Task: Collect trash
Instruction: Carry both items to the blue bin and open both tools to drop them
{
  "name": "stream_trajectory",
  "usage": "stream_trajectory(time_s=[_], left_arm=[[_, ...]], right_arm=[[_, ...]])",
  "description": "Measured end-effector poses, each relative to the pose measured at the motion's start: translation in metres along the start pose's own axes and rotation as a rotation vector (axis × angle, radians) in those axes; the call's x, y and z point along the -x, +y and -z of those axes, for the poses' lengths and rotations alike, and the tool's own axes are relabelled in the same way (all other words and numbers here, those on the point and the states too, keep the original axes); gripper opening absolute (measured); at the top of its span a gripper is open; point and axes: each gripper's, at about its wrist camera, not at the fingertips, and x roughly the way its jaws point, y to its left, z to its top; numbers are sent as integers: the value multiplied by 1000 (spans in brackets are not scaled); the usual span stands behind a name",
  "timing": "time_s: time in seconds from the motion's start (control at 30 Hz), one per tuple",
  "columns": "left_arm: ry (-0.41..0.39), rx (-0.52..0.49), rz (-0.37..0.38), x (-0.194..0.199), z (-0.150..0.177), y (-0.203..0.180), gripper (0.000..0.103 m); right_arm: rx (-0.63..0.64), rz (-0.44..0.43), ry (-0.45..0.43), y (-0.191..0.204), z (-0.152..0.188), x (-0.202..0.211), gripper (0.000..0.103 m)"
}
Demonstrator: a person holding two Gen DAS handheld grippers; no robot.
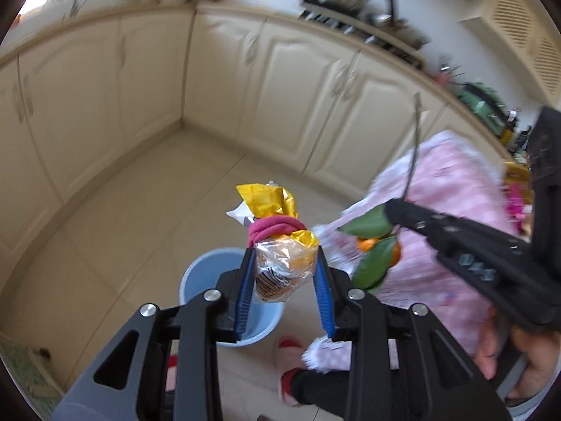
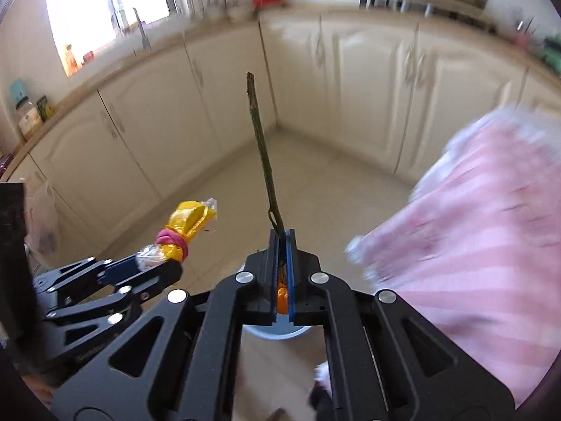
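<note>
My left gripper is shut on a clear and yellow snack bag tied with a pink band. It hangs over a light blue bucket on the floor. To its right, my right gripper holds a thin twig bearing green leaves and a small tangerine. In the right wrist view my right gripper is shut on the twig, which sticks up past the fingertips. The tangerine shows between the fingers, the bucket lies below, and the left gripper holds the bag at the left.
Cream cabinets line two walls and meet in a corner, under a cluttered worktop. The floor is pale tile. A person's pink checked robe fills the right, and a red slipper stands beside the bucket.
</note>
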Motion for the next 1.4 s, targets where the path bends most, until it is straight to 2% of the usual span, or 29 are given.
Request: stream_trajectory(time_s=[0.07, 0.17, 0.27, 0.37, 0.43, 0.5, 0.63, 0.8, 1.0, 1.07, 1.1, 1.13, 1.4], left_arm=[[40, 25, -16, -21, 4, 17, 31], [104, 61, -30, -55, 9, 40, 31], [149, 81, -35, -80, 11, 53, 31], [176, 94, -39, -102, 4, 60, 31], [193, 100, -36, -115, 5, 63, 31], [207, 107, -34, -126, 6, 65, 31], [224, 113, -17, -140, 9, 64, 32], [230, 105, -11, -147, 8, 55, 32], [213, 86, -24, -142, 2, 45, 34], [196, 83, -27, -135, -1, 42, 43], [187, 82, -27, -132, -2, 41, 53], [175, 81, -32, -129, -4, 40, 58], [112, 64, -63, -88, -11, 27, 58]], right_arm=[[-22, -19, 64, 3, 1, -46, 4], [-53, -49, 135, 4, 0, -93, 5], [-58, -37, 206, 11, 7, -135, 6], [-69, -34, 249, 10, 14, -160, 17], [-77, -27, 260, 6, 25, -161, 35], [-83, -22, 265, 4, 30, -163, 43], [-83, 27, 269, -2, 37, -165, 44], [-52, 125, 214, -3, 40, -147, 50], [-71, 134, 165, -14, 36, -128, 52], [-78, 133, 158, -16, 34, -122, 54], [-80, 130, 154, -18, 34, -118, 54], [-81, 129, 150, -19, 35, -114, 54], [-76, 107, 112, -18, 23, -87, 54]])
